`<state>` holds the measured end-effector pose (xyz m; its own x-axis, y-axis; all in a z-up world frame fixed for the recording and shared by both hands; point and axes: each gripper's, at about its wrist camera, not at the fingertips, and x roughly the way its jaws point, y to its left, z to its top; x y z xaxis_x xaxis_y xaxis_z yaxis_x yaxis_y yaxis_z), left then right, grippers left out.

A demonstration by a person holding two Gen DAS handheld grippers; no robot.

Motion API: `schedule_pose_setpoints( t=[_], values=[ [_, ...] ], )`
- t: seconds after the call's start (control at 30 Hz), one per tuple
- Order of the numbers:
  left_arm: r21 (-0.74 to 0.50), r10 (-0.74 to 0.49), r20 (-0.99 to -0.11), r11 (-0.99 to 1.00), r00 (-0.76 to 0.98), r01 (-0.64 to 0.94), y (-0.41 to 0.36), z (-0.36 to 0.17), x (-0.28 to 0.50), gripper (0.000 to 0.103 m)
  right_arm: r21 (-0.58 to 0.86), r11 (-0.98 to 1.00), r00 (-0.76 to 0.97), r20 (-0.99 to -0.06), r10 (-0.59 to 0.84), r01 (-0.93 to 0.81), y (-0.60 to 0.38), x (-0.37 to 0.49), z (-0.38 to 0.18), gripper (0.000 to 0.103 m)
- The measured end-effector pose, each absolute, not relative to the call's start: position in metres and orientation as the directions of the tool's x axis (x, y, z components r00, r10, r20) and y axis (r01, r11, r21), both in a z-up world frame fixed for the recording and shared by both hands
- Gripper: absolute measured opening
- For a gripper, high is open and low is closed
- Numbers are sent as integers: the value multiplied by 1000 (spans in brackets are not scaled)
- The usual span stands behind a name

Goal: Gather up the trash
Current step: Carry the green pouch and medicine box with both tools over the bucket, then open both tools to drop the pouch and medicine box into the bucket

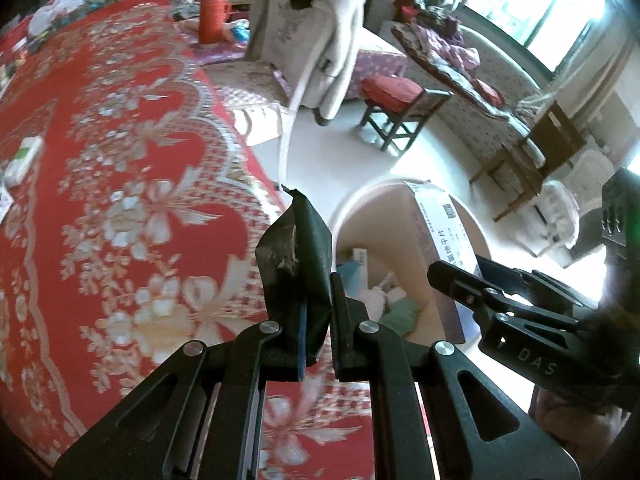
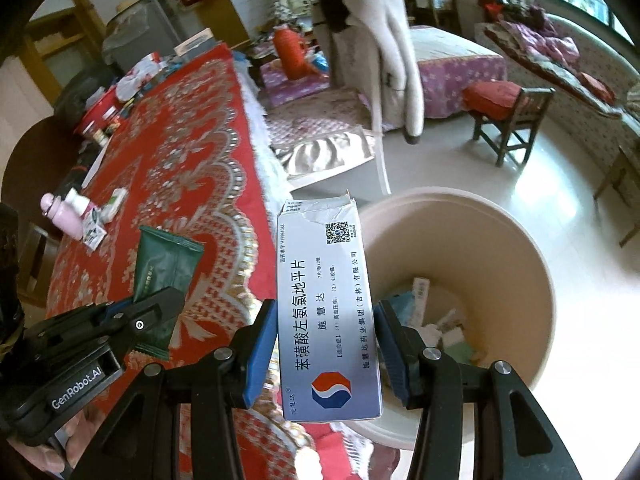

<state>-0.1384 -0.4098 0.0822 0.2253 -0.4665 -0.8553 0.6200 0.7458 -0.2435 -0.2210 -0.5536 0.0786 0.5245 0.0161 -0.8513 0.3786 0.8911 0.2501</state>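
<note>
My left gripper [image 1: 318, 320] is shut on a dark green foil wrapper [image 1: 298, 260] and holds it above the edge of the red table, beside a cream waste bin [image 1: 408, 196] on the floor. My right gripper [image 2: 326, 344] is shut on a white medicine box [image 2: 326, 312] with blue Chinese print, held over the bin's near rim [image 2: 532, 248]. The bin holds several bits of paper trash [image 2: 436, 320]. The left gripper [image 2: 156, 308] with its green wrapper [image 2: 164, 268] shows at the left of the right wrist view; the right gripper [image 1: 472, 280] and its box [image 1: 440, 232] show in the left wrist view.
A red floral tablecloth [image 1: 120, 160] covers the table. On it lie a small white-green box [image 1: 22, 158], a pink bottle [image 2: 62, 216], small boxes [image 2: 100, 220] and clutter at the far end [image 2: 120, 96]. A red-cushioned wooden chair [image 2: 508, 112] and a coat-draped chair [image 2: 380, 40] stand beyond the bin.
</note>
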Motion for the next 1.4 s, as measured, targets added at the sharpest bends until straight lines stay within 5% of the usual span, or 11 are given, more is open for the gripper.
schedule_pose_setpoints(
  t=[1.2, 1.4],
  values=[
    [-362, -517, -856, 613, 10, 702, -497, 50, -162, 8, 227, 802, 437, -898, -47, 553, -630, -274, 48, 48],
    [-391, -536, -844, 614, -1, 686, -493, 51, -164, 38, 203, 792, 403, -913, -59, 576, -634, -276, 41, 50]
  ],
)
